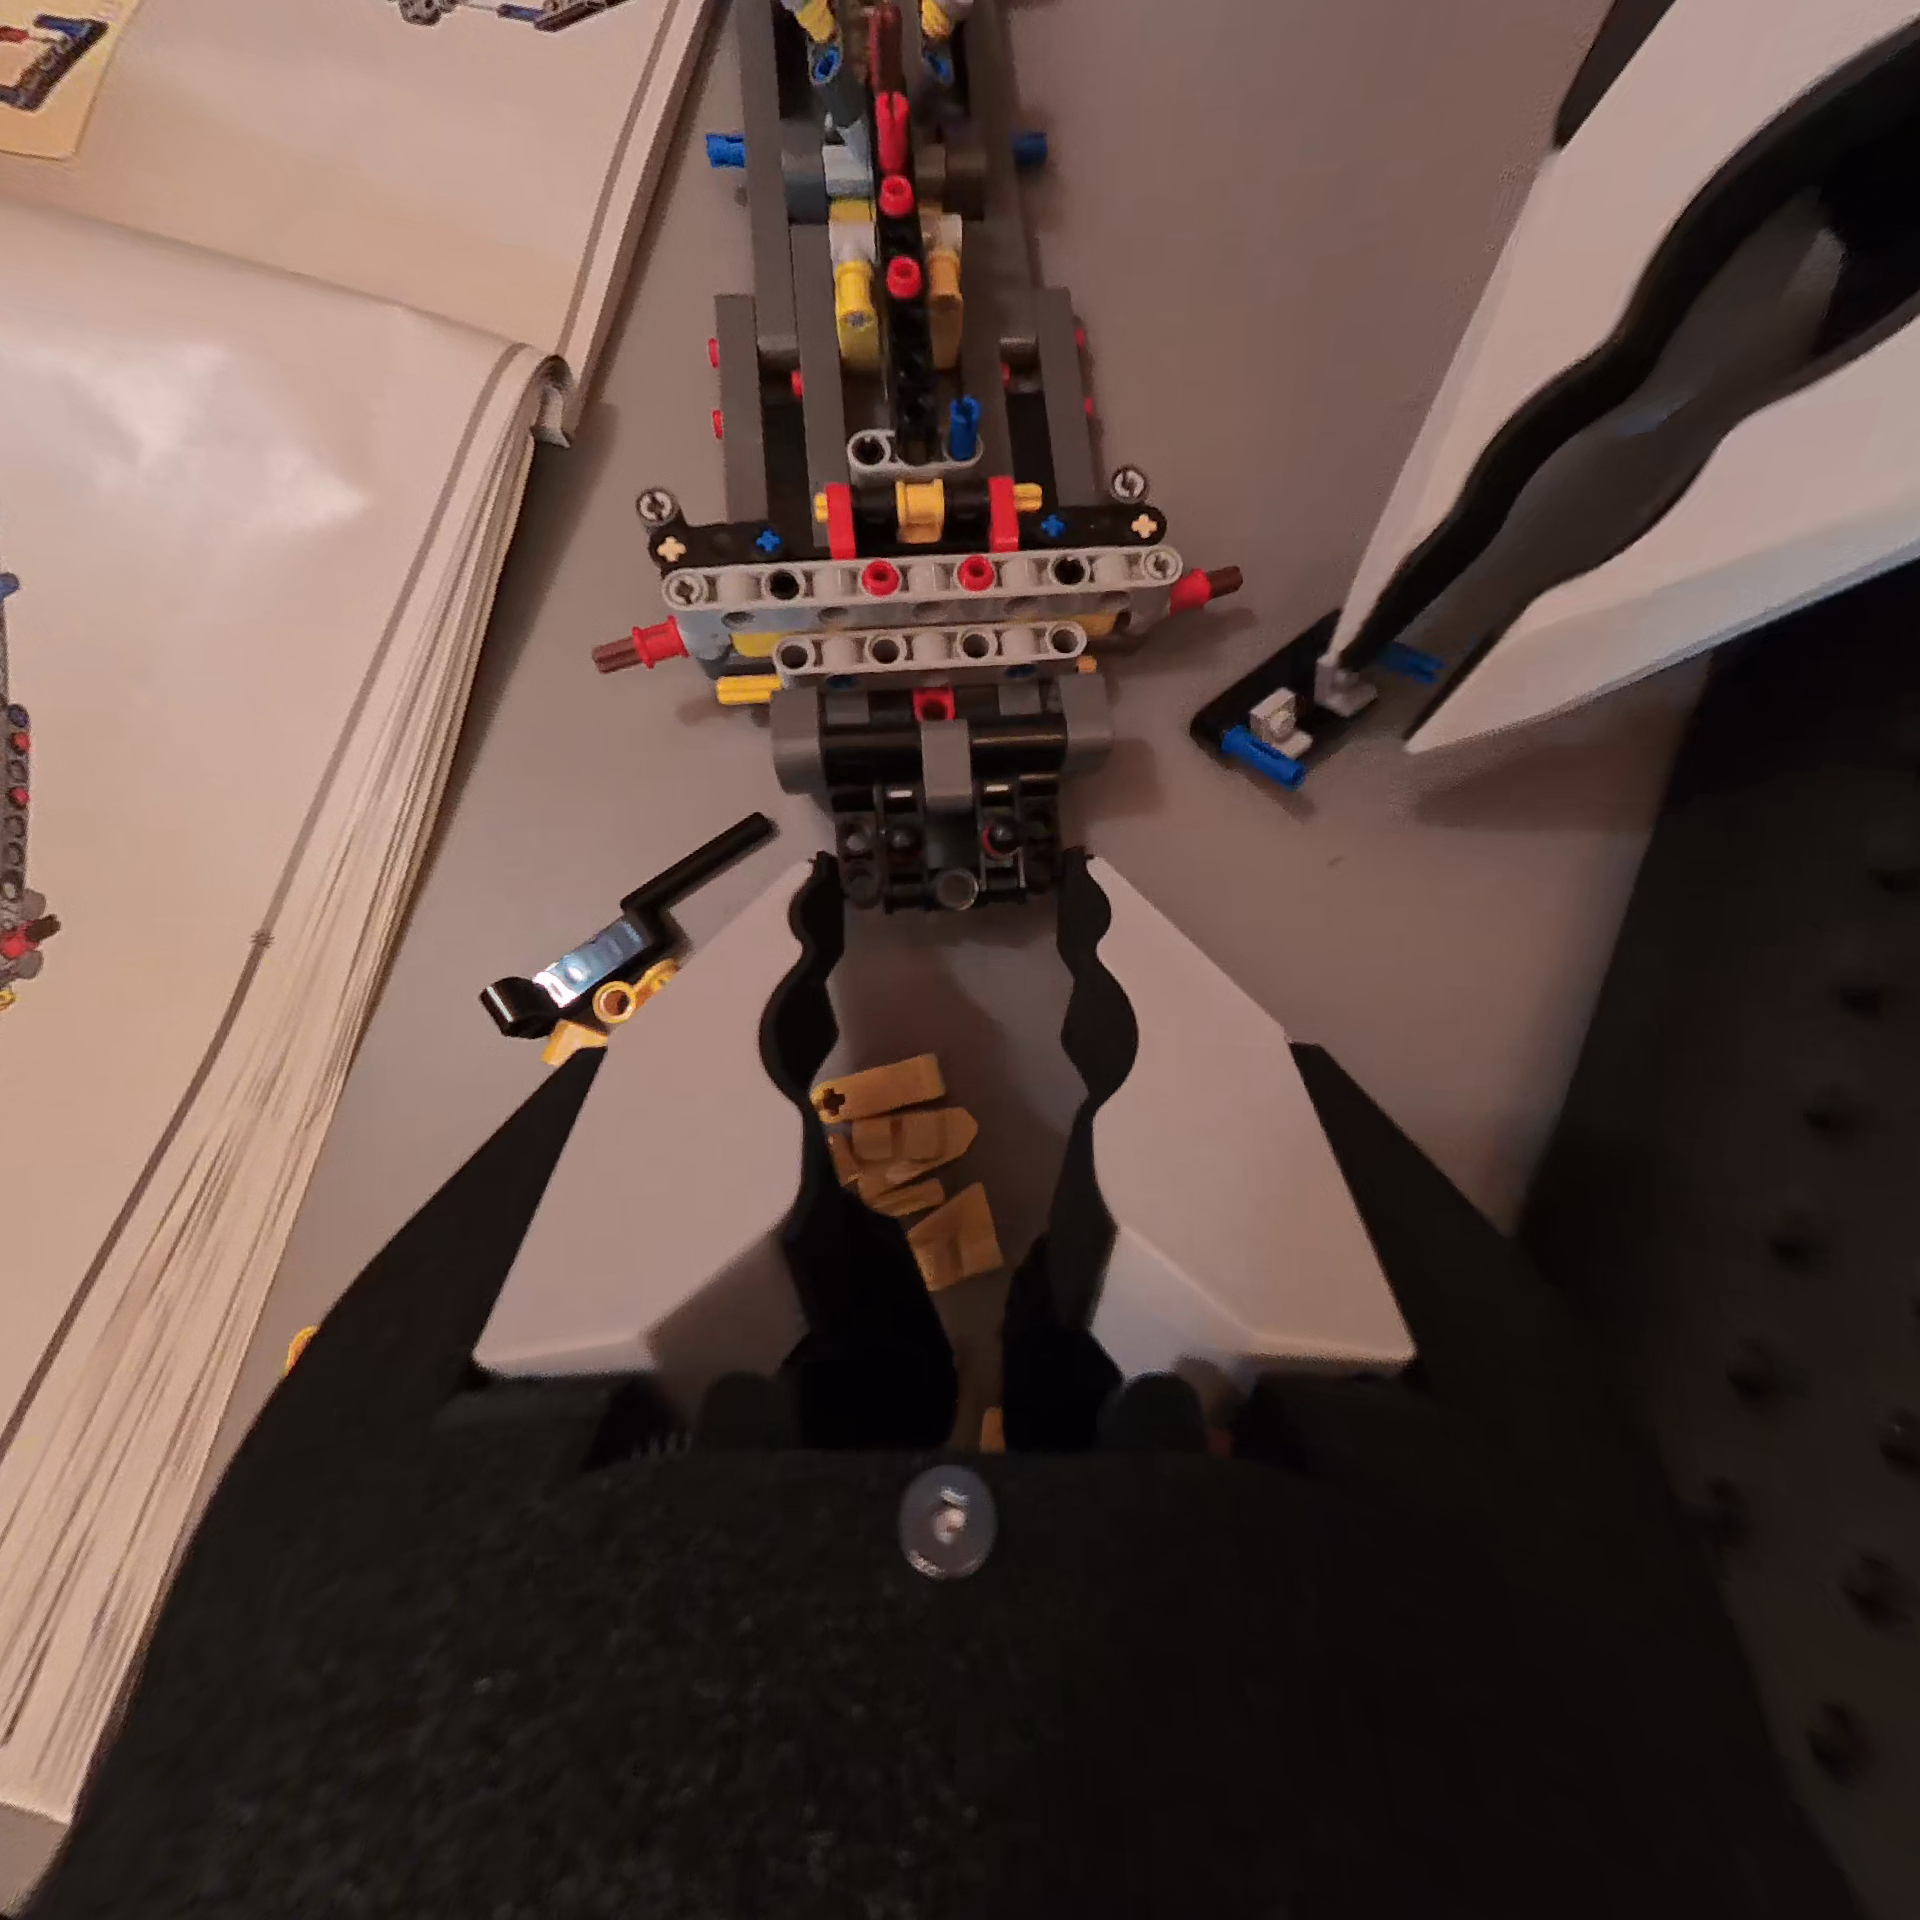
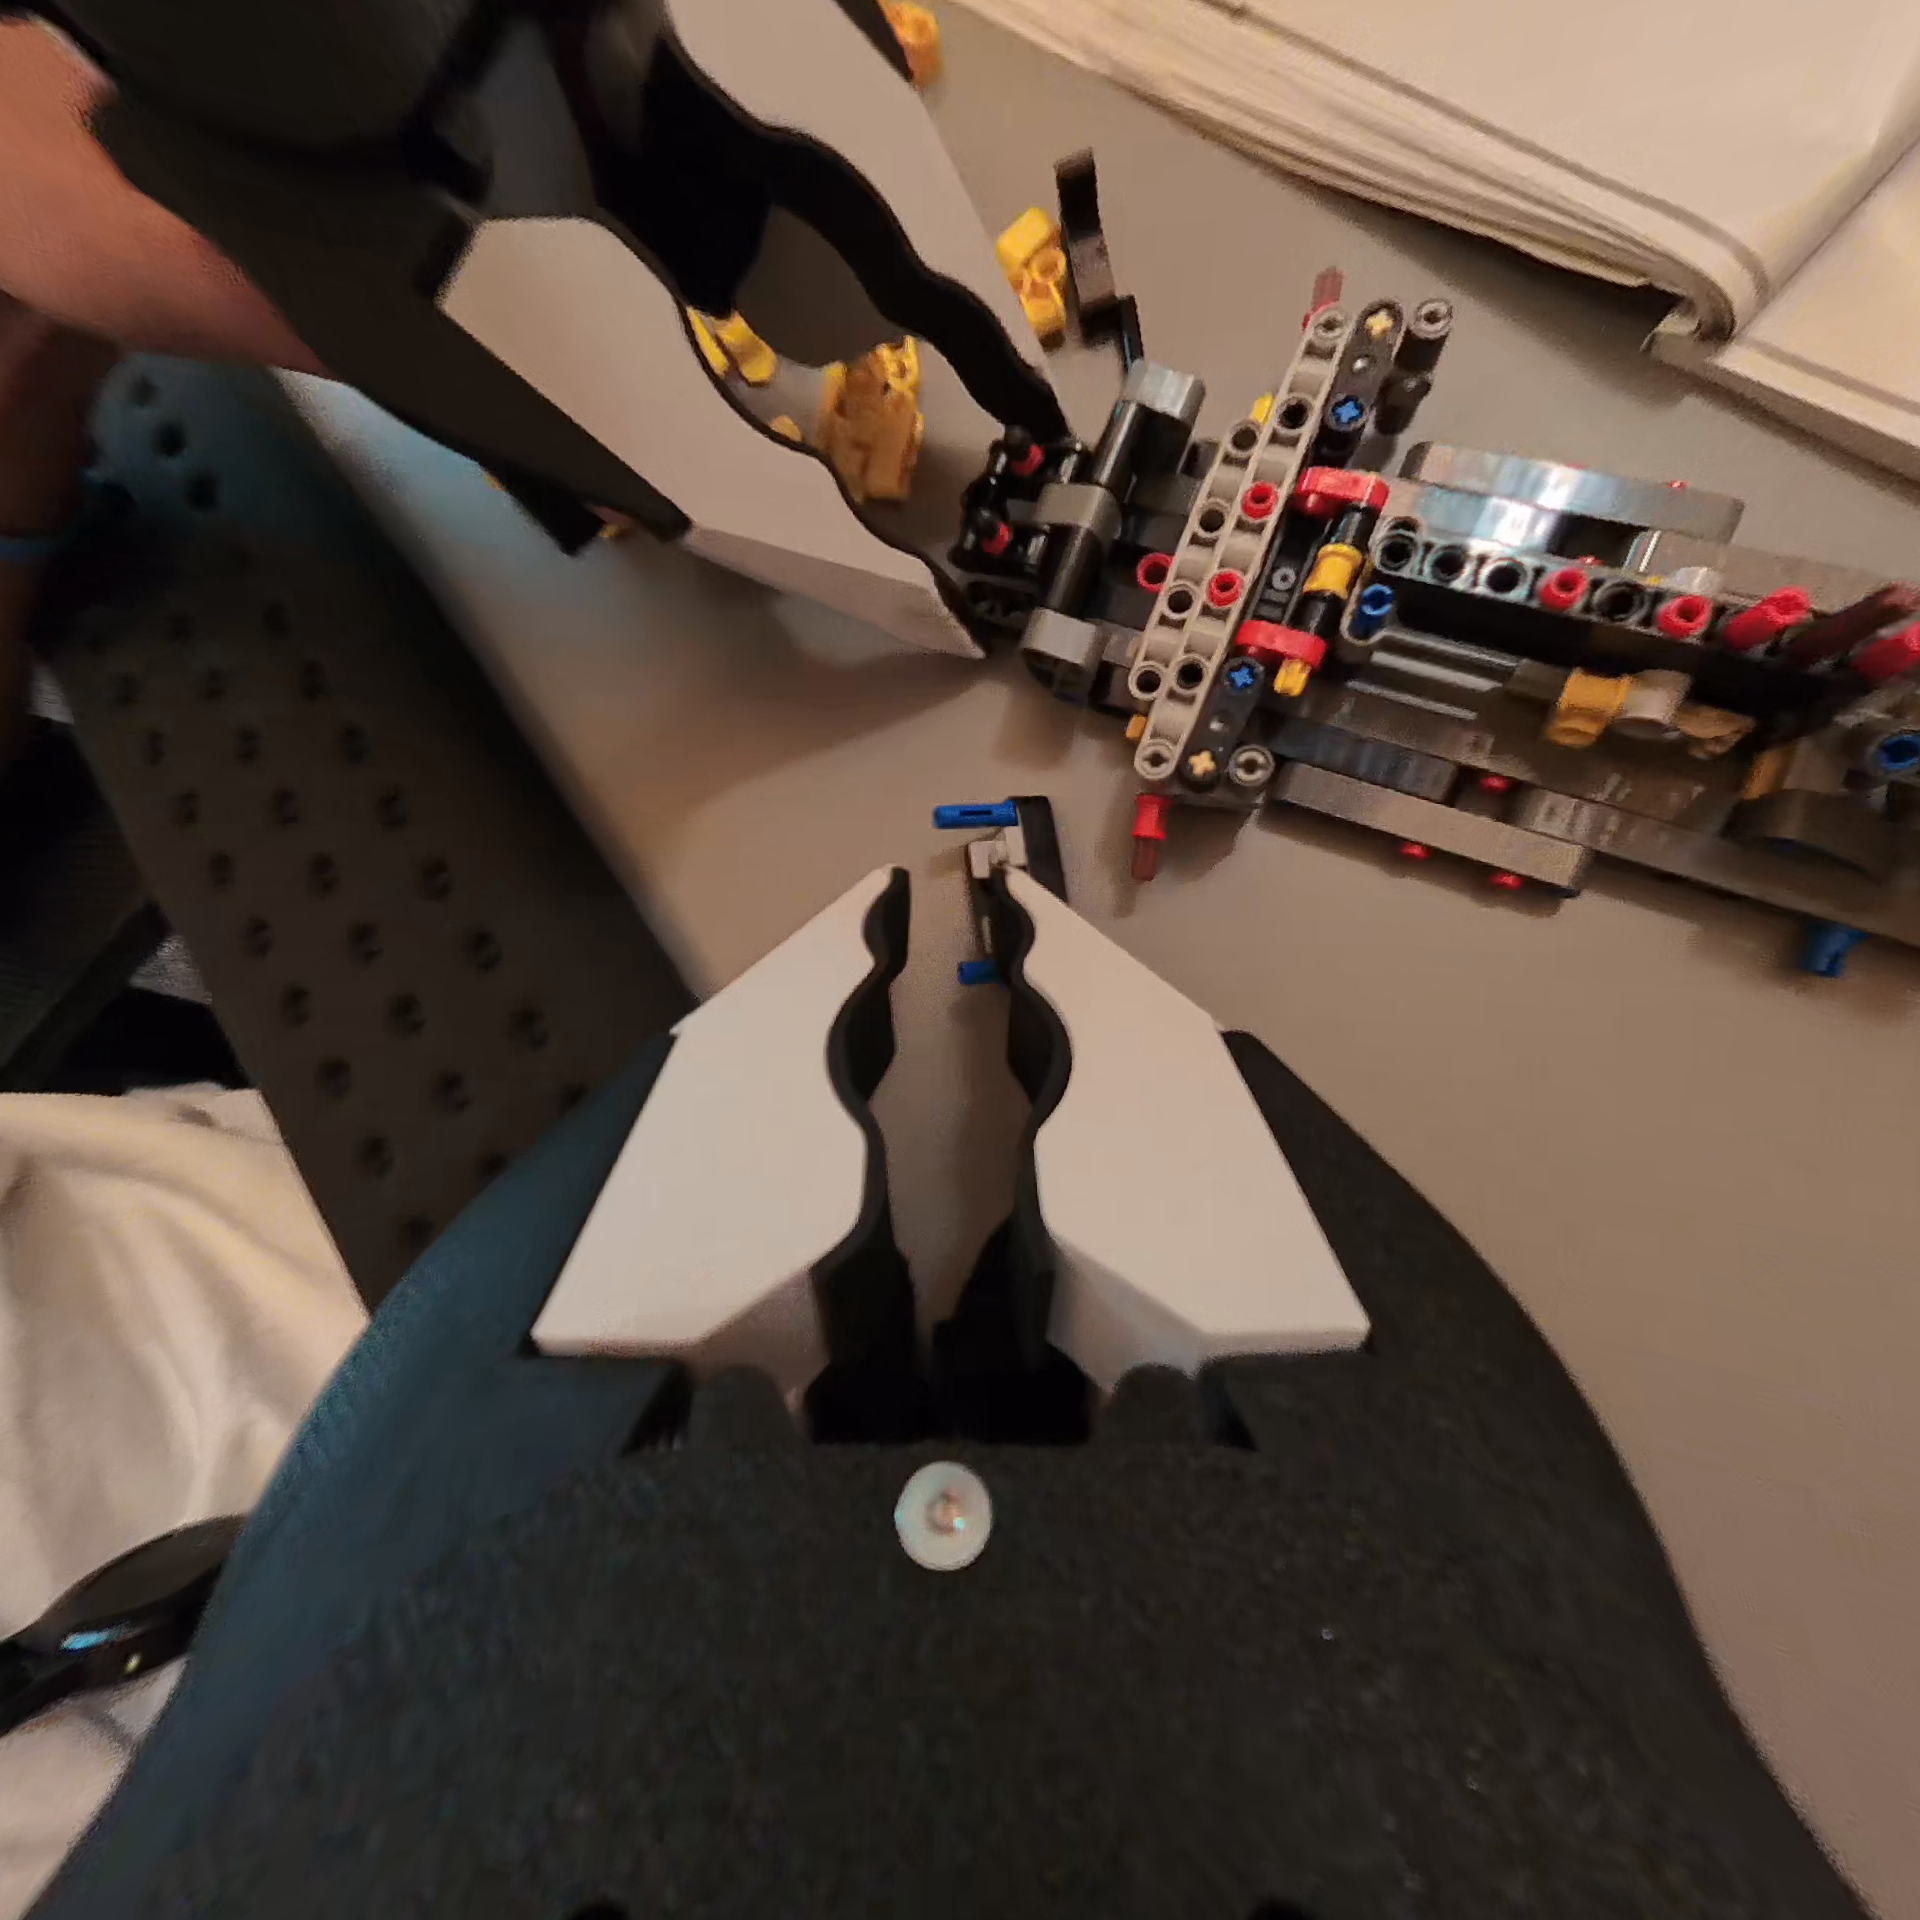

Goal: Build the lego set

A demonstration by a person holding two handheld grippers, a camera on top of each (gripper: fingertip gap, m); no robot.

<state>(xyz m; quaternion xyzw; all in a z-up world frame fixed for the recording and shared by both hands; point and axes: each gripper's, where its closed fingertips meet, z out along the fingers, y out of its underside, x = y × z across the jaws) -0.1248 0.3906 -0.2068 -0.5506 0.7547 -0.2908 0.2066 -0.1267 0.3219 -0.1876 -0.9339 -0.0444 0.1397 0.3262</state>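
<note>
Both tongs are at work. Left gripper (image 1: 951, 868) has its jaws set fairly wide around the black end block of the chassis (image 1: 914, 582), tips touching both sides, seemingly steadying it. Right gripper (image 2: 951, 878) is narrow, its tips pinching a small black beam (image 2: 1039, 831) carrying blue pins and a grey piece, low over the table (image 2: 1351, 1143).

From the left wrist view, the chassis runs from centre toward 12 o'clock; the beam sits at about 3 o'clock of its near end. Loose yellow parts (image 1: 914, 1153) lie under the left jaws, and a black lever (image 1: 665, 904) rests at 9 o'clock.

Judging by this, the step is fetching a sub-part to join onto the chassis. Next, the beam needs lifting, turning, and its pins lined up with open holes while the left holds firm.

An open manual (image 1: 260, 623) covers the grey table's 10 o'clock side; a perforated dark seat (image 2: 312, 831) borders it.
</note>
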